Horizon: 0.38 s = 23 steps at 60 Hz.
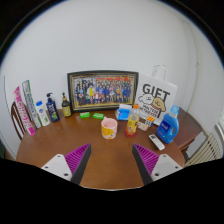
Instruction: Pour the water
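**Operator:** Which item is serving as the task's thing, and where is it sitting?

**Technician:** A pale cup with a pinkish band is standing upright on the desk, ahead of the tongs and roughly in line with the gap between them. Just beside it, a yellow bottle is standing; it looks like a candidate for the water source, though its contents are not showing.

**Operator:** What are the tongs doing?

**Technician:** They are standing released, fingers wide apart, gripping nothing. The purple pads are facing inward over bare wood.

**Operator:** Which step is in hand?

**Technician:** By my judgement, the approach step is in hand. Nothing is grasped and no pouring is under way. The next move is calling for an advance toward the pouring vessel, with the fingers straddling its body before closing.

**Operator:** Materials and shapes nearby?

**Technician:** The desk is showing a smooth brown wood-grain surface with a rounded edge. A blue jug with a moulded handle, probably rigid plastic, is standing farther off on the yellow bottle's far side. Behind, a framed photograph with a dark border is leaning against the wall, next to a white gift bag. Several slender bottles are grouped at the opposite end.
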Available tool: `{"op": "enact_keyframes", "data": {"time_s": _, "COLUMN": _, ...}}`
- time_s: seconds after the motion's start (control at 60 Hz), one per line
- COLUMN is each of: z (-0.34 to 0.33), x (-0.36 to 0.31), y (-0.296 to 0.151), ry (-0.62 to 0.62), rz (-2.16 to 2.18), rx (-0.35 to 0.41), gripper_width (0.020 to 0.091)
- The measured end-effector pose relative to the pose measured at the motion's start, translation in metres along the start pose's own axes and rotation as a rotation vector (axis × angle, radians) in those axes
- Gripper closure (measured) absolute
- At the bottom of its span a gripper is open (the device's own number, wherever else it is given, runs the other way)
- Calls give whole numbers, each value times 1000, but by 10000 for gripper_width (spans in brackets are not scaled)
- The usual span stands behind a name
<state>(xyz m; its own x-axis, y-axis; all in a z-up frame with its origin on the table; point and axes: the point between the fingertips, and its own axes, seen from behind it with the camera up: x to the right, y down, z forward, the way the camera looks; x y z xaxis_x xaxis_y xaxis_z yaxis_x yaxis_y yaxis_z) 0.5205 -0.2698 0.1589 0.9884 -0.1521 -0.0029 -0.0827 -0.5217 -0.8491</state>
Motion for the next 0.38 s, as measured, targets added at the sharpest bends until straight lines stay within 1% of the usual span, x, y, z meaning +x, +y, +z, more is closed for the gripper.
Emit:
{"op": "enact_keyframes", "data": {"time_s": 0.183, "z": -40, "x": -8, "y": 23, "ry": 3, "rz": -8, "rx": -29, "gripper_width": 253}}
{"op": "enact_keyframes", "data": {"time_s": 0.383, "z": -51, "x": -4, "y": 31, "ry": 28, "rz": -13, "rx": -17, "gripper_width": 250}}
